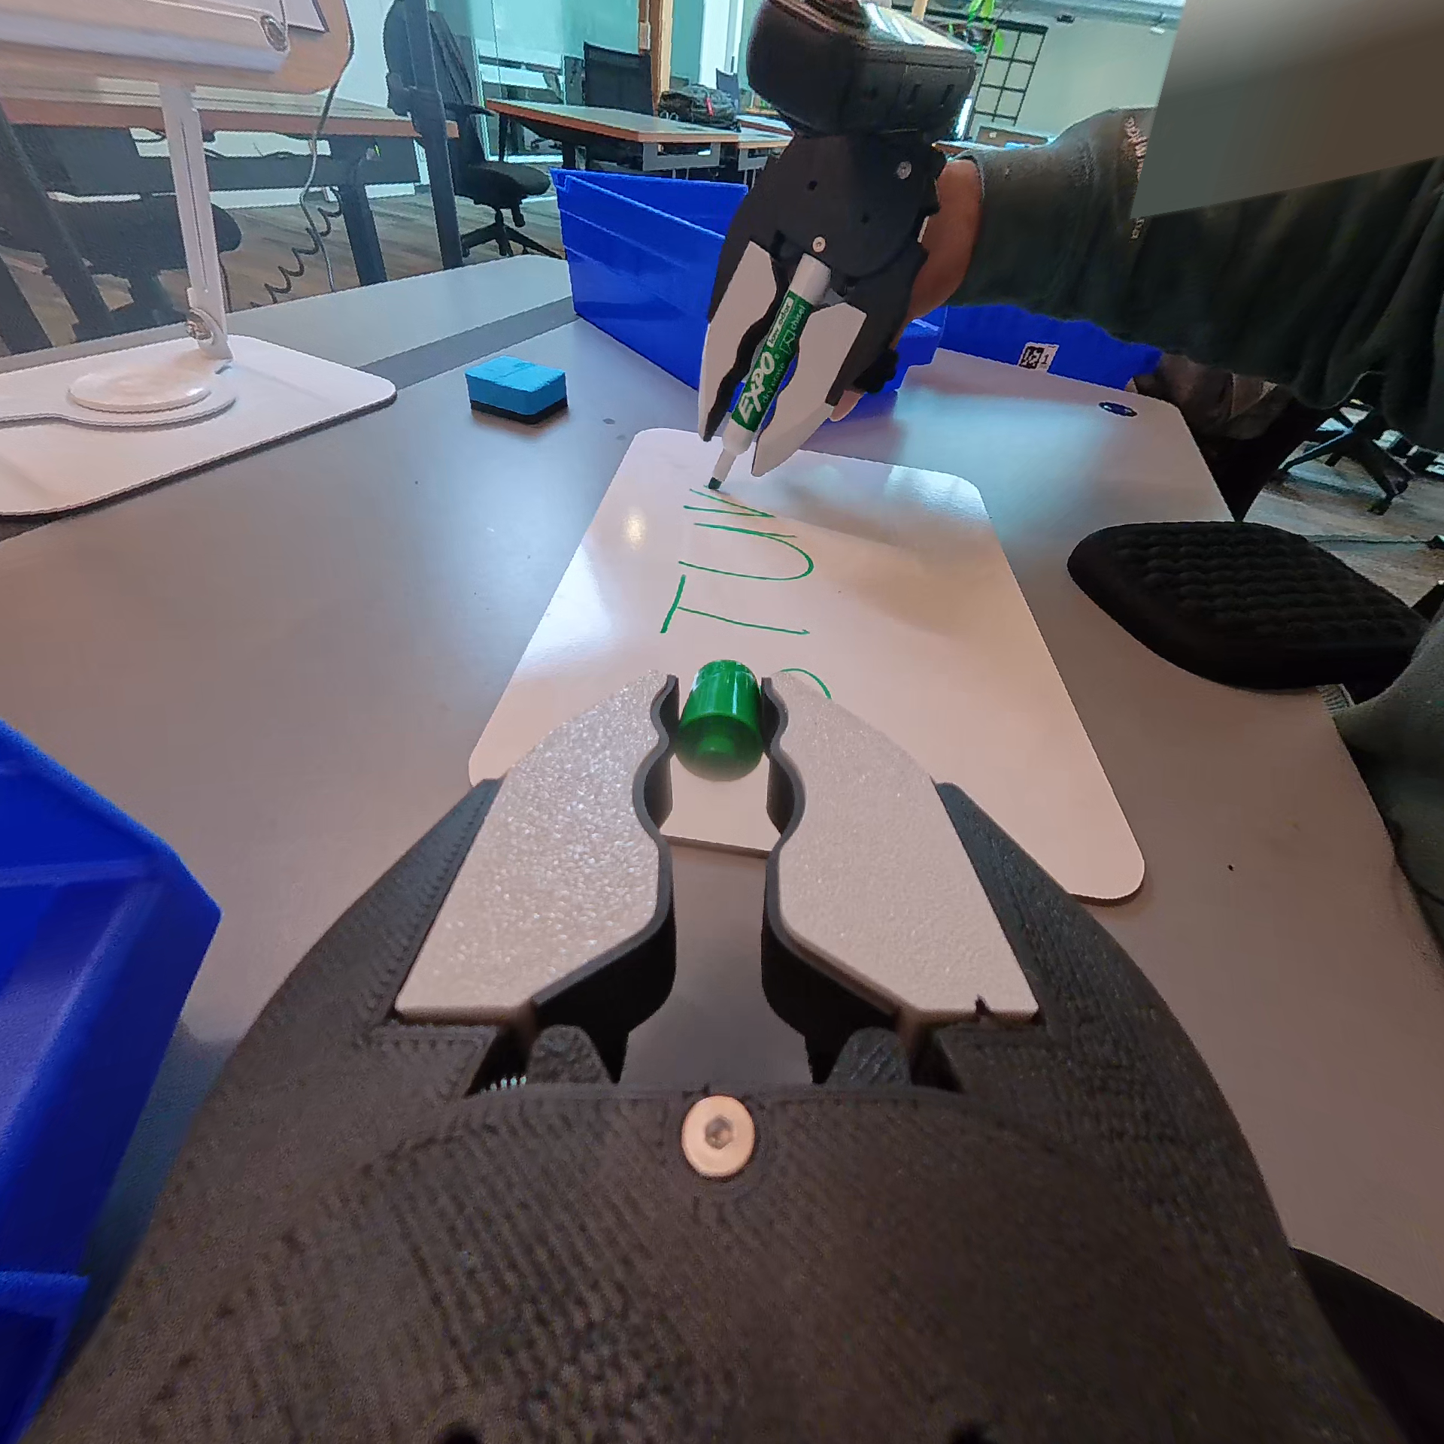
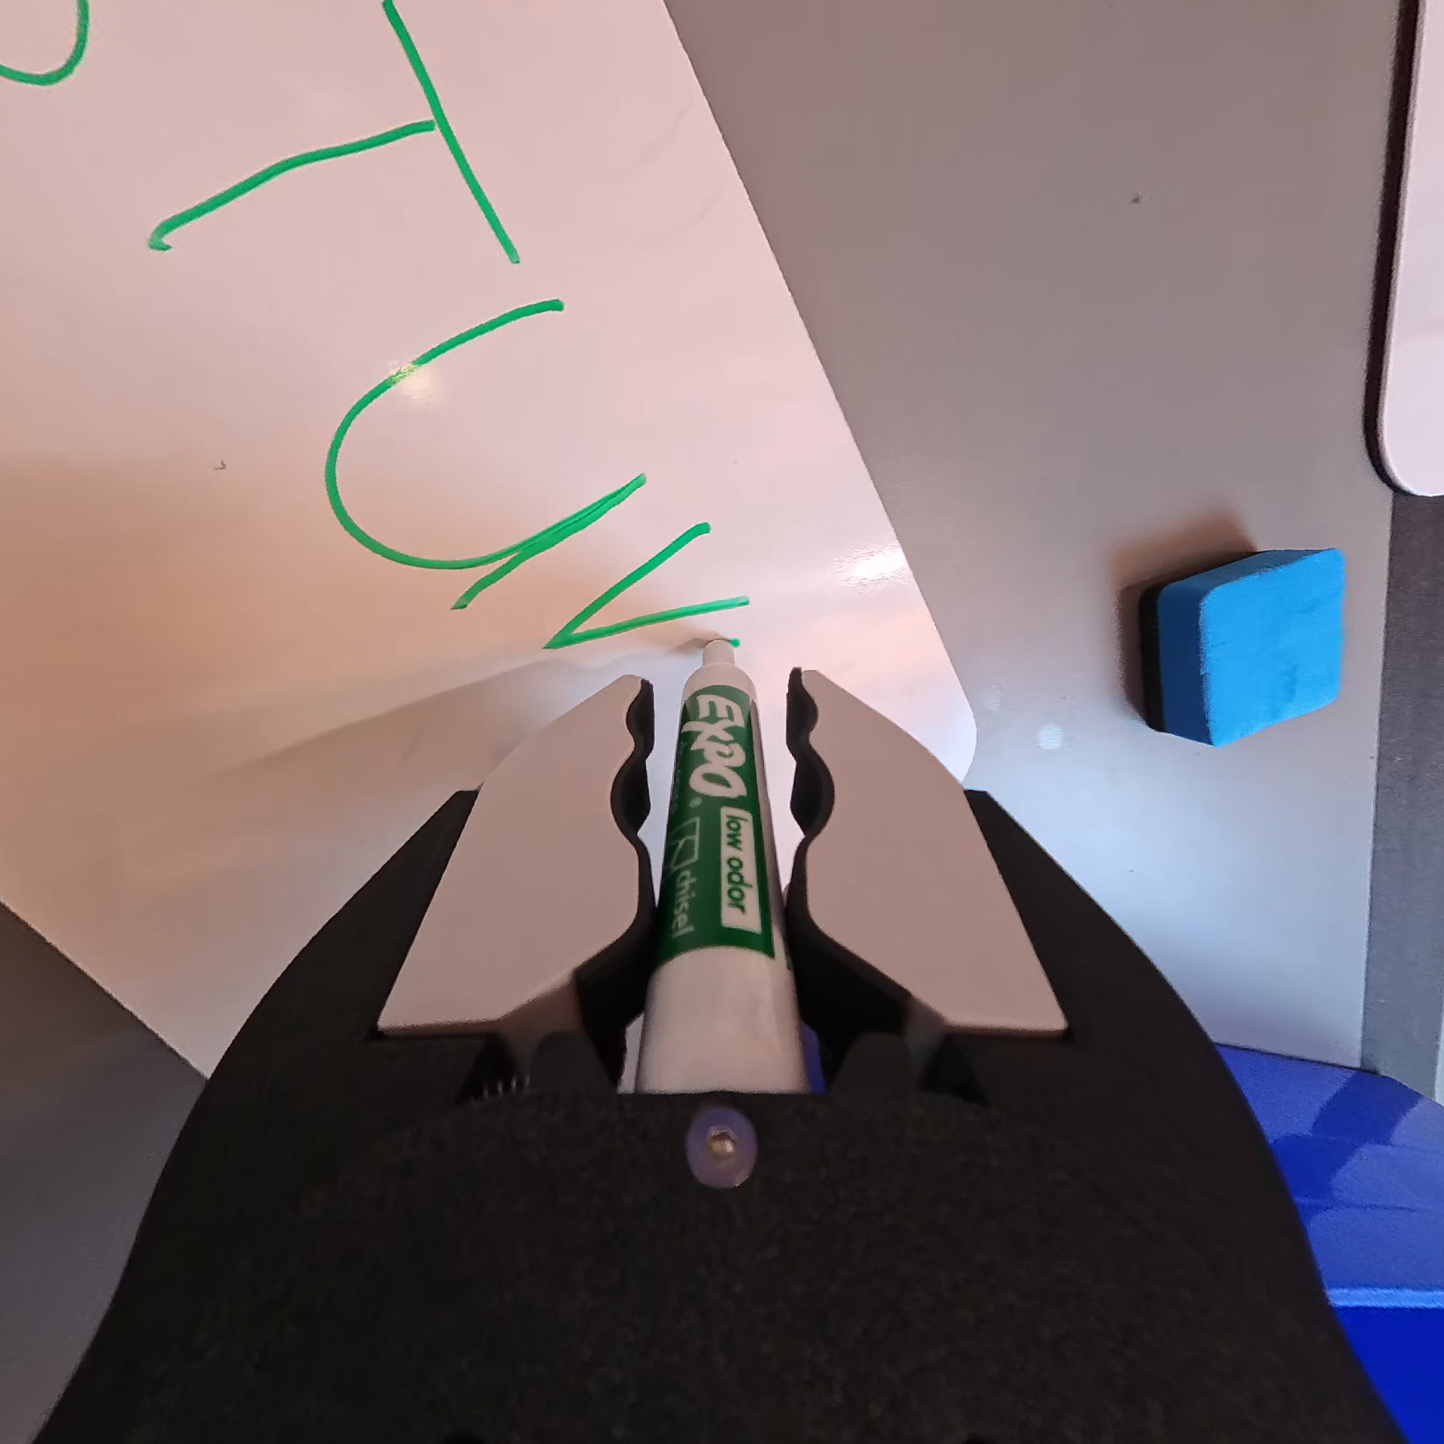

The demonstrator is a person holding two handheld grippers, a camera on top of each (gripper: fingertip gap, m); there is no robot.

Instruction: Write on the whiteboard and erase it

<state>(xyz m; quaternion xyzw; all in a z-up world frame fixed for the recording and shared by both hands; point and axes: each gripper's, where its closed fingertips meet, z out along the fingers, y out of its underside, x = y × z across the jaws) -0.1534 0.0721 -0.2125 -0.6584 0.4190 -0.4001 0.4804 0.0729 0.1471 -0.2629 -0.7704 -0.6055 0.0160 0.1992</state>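
A: Going left to right from the whiteboard (image 1: 883,648), what are you seeing?

B: Off its far-left corner the blue eraser (image 1: 516,387) is sitting on the grey table (image 1: 234,625), well apart from the board and untouched. Farther left of that a white lamp base (image 1: 148,391) is resting on a white mat.

A: And on the board itself?

B: My left gripper (image 1: 719,691) is hovering over the near end, its jaws closing on the green marker cap (image 1: 719,719), which is pinched between the fingertips. Green strokes are running along the board toward the far end. There my right gripper (image 2: 719,680) is clamping the green marker (image 2: 723,859) deep between its jaws, and the tip is touching the board just beside the last stroke, close to the far-left corner.

A: So where are you in the task?

B: I am judging that I am writing, with erasing not yet begun.

A: What is worrying you?

B: I am running out of board. The tip is sitting near the edge, so one more long stroke could be carrying it onto the table. The board is lying loose on the table, so pressing hard could be sliding it. The cap is only held at the fingertips, and loosening that pinch could be dropping it onto wet ink and smearing it.

A: Right of the board?

B: A blue bin (image 1: 648,234) is standing beyond the far end, and a black padded armrest (image 1: 1242,602) is sitting off the right edge
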